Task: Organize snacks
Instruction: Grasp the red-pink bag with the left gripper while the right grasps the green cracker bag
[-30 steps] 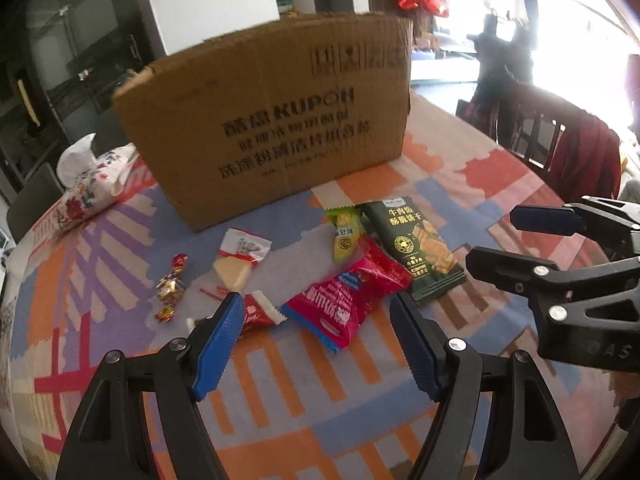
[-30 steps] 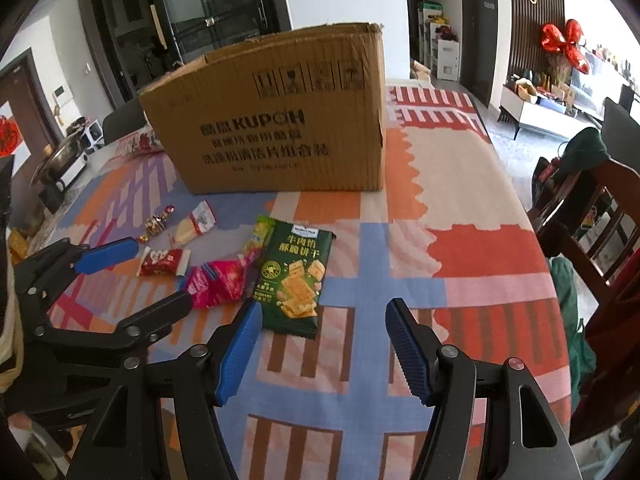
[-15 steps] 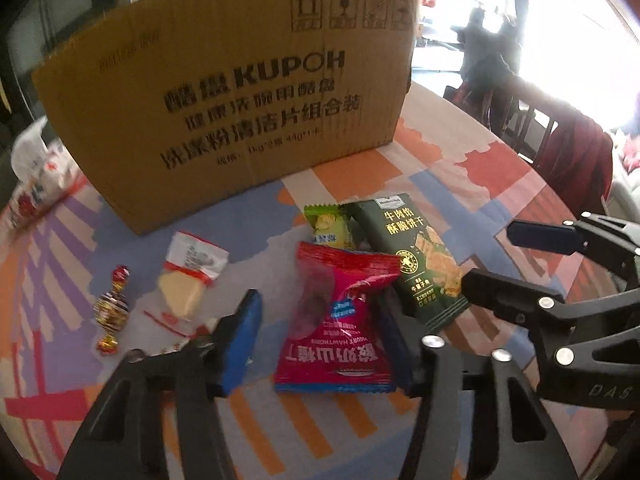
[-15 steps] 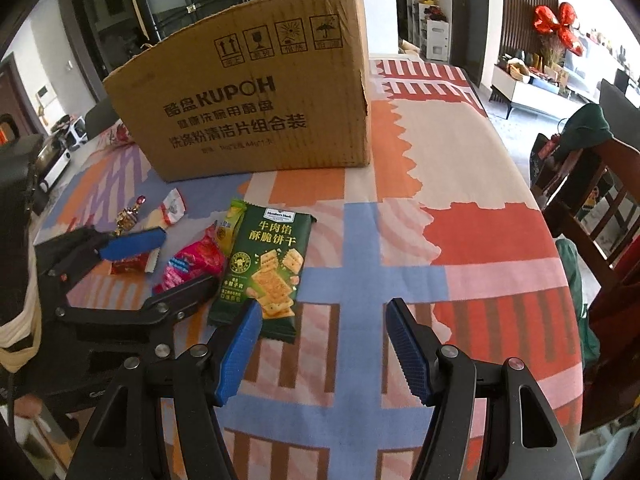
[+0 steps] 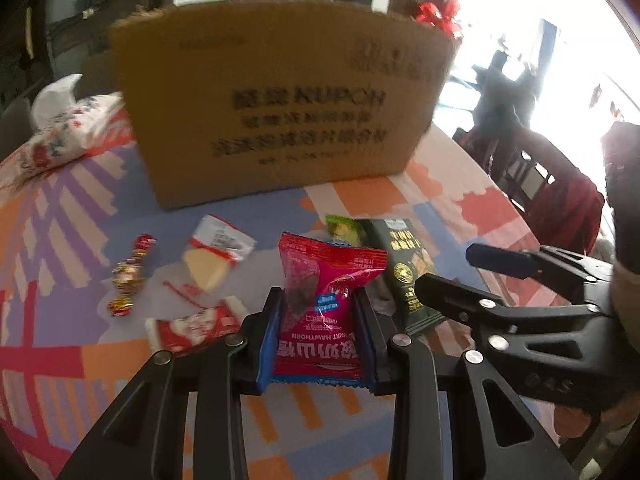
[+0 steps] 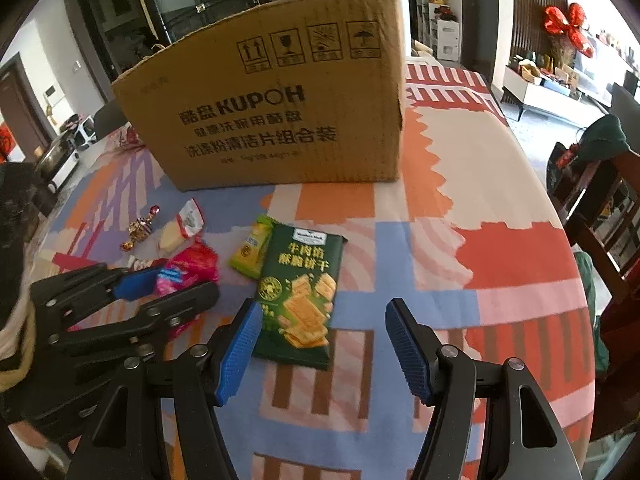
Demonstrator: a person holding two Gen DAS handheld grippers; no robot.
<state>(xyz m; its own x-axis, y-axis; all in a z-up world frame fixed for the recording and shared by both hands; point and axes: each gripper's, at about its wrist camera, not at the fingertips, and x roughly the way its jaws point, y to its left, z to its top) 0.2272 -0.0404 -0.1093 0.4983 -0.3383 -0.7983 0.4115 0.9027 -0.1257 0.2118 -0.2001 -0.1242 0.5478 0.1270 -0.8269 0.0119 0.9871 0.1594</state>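
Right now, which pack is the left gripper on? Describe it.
On the table, in front of the cardboard box, lies a row of snacks. It is the red-pink hawthorn pack between the closing left gripper fingers, left of the dark green cracker pack.

Matt corrugated cardboard box point(image 6: 280, 108), glossy foil snack packets point(image 5: 328, 304), seemingly woven-cloth table cover point(image 6: 460, 184)

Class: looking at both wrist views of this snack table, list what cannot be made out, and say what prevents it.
- Inside of the brown cardboard box: both views, hidden by its front wall.
- Lower half of the red hawthorn snack packet: right wrist view, behind the left gripper, whose jaws are closing on it.
- Box lettering: left wrist view, blurred.
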